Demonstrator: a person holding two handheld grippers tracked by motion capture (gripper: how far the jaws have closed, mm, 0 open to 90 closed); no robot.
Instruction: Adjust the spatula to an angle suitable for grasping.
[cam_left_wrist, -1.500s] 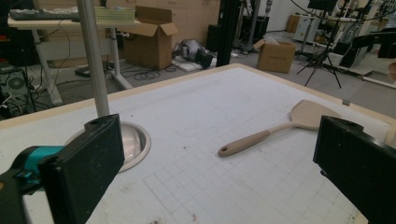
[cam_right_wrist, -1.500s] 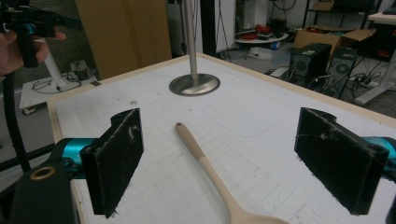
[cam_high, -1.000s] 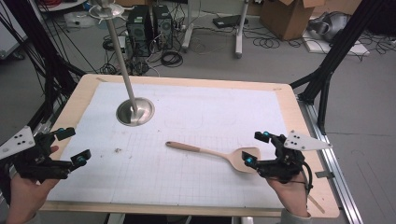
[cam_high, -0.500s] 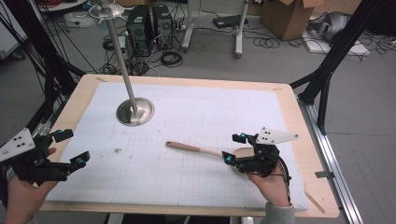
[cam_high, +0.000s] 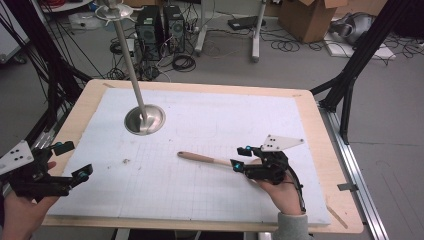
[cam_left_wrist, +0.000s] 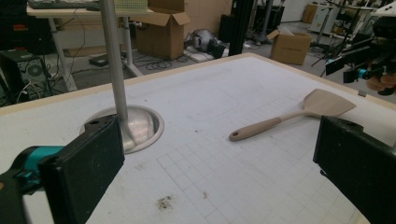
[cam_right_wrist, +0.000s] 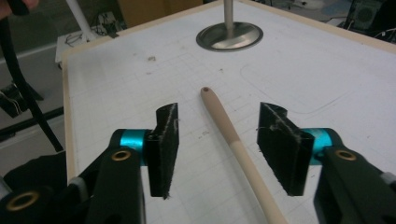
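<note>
**Right claw straddles the spatula handle, pads not yet touching**

The wooden spatula (cam_high: 210, 160) lies flat on the white gridded surface (cam_high: 200, 200), its long axis running from the holed handle tip at about 10 o'clock in the high view to the blade at about 4 o'clock. The right claw (cam_right_wrist: 217, 144) sits over the blade end of the handle. In the right gripper view the handle runs from 12 o'clock down to 6 o'clock between the two black pads (cam_right_wrist: 164, 147), a little nearer the right-hand pad, with bare surface showing on both sides of it. The jaws have just been closing around the handle, yet they stand apart and press on nothing. So the coming squeeze looks to turn on one thing: the handle lies along the claw's line of sight, across the closing direction, which suits a pinch.

The left claw (cam_high: 70, 161) rests at the near left corner, jaws wide apart and empty, well away from the spatula; the right hand (cam_high: 280, 192) is plainly the nearer one.

Hard to read: in the high view the right claw and hand cover the blade, though the left gripper view shows it flat on the surface. How far the pads sit above the surface I cannot tell. The metal stand (cam_high: 144, 120) is well clear at 11 o'clock
</note>
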